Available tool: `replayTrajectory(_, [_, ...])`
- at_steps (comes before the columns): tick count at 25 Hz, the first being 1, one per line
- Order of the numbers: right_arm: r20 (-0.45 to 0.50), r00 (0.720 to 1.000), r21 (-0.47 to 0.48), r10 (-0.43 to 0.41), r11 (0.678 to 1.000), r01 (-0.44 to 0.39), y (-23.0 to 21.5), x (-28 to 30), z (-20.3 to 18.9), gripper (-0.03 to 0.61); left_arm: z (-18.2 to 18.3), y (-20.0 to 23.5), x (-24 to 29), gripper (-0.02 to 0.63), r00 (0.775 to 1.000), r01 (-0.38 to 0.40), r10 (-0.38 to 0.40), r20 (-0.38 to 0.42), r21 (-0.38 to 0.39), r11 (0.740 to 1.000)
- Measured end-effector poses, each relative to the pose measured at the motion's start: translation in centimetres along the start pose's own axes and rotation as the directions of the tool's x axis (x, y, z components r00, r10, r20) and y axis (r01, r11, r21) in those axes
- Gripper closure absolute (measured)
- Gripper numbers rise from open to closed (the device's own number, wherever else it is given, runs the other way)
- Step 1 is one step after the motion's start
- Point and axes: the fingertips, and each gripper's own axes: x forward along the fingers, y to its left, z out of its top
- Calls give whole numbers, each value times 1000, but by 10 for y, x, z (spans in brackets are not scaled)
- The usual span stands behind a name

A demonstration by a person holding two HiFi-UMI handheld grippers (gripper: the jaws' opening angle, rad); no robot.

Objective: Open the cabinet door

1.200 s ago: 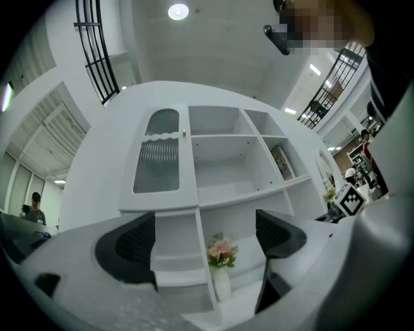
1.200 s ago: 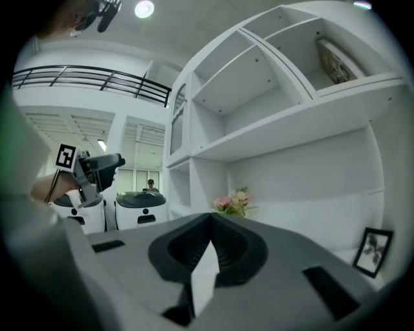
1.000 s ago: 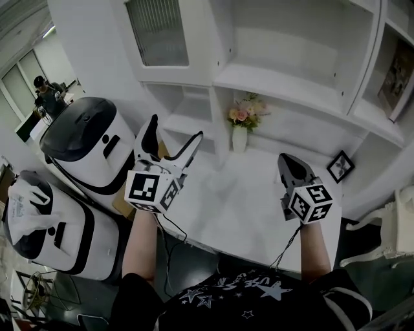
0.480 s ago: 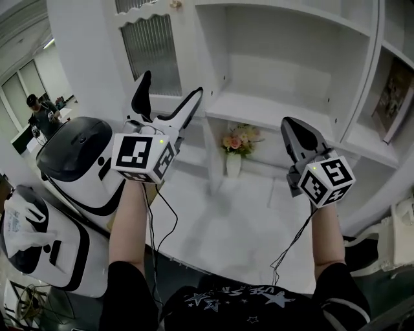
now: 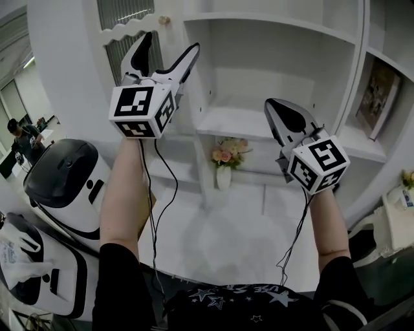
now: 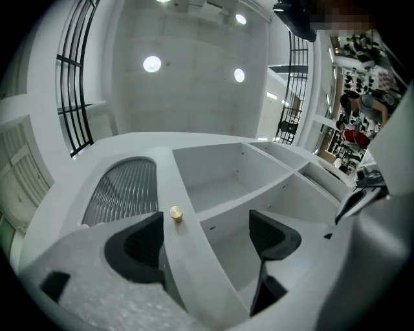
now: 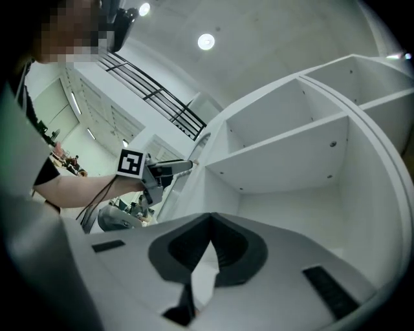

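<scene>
The white cabinet door with a ribbed glass pane and a small gold knob stands closed at the upper left. My left gripper is raised just below the knob, and its jaws are closing. In the left gripper view the knob lies between the wide-apart fingers, close to the left finger, and neither pad touches it. My right gripper is held up in front of the open shelves, shut with nothing in it, its fingertips meeting. The left gripper also shows in the right gripper view.
Open white shelves fill the middle and right. A vase of flowers stands on the white desk below. A framed picture leans in the right shelf. Two white-and-black machines stand at the left.
Both grippers rose from just above the desk to shelf height. The left one came up under the door's knob, and its jaws have narrowed a little.
</scene>
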Motion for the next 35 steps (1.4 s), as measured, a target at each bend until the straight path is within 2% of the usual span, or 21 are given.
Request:
replayTrajectory(3, [10,1000,-18,-21,1000,21,-1,4,6,572,7,16,19,243,1000,-11,11,11,13,1000])
replayTrajectory(5, [21,999,-26,-32,999,32,-2,7,9,572,10,24,27,252,1000,-18,18,7,27,999])
replayTrajectory(9, [32,998,-35,-47,998,48,-2,11,11,572,11,39,33,361,999,-48,48,15,4,999])
replayTrajectory(11, [27,998,-34,-50,998,51,-2,15,8,572,9,43,37,372,998,-56,56,10,-6,998])
replayTrajectory(15, [30,998,-26,-52,998,53,-1,19,6,572,-3,40,44,476,999,-40,41,-31,22,999])
replayTrajectory(17, [37,998,-23,-57,998,58,-2,19,8,572,-4,39,46,477,999,-34,35,-31,33,999])
replayTrajectory(20, [34,997,-23,-66,998,67,-3,16,8,572,-2,42,46,477,999,-30,31,-27,7,1000])
replayTrajectory(21, [30,997,-25,-68,997,68,-3,16,7,572,0,44,46,483,999,-40,40,-16,-3,999])
replayTrajectory(22, [25,997,-28,-69,997,70,-2,15,6,572,3,46,46,514,999,-53,53,-2,-9,999])
replayTrajectory(28, [18,997,-46,-75,996,76,5,13,9,572,7,50,48,517,995,-100,100,1,-22,995])
replayTrajectory(35, [16,997,-63,-78,995,78,19,11,16,572,11,51,41,520,997,-77,77,-7,-83,994])
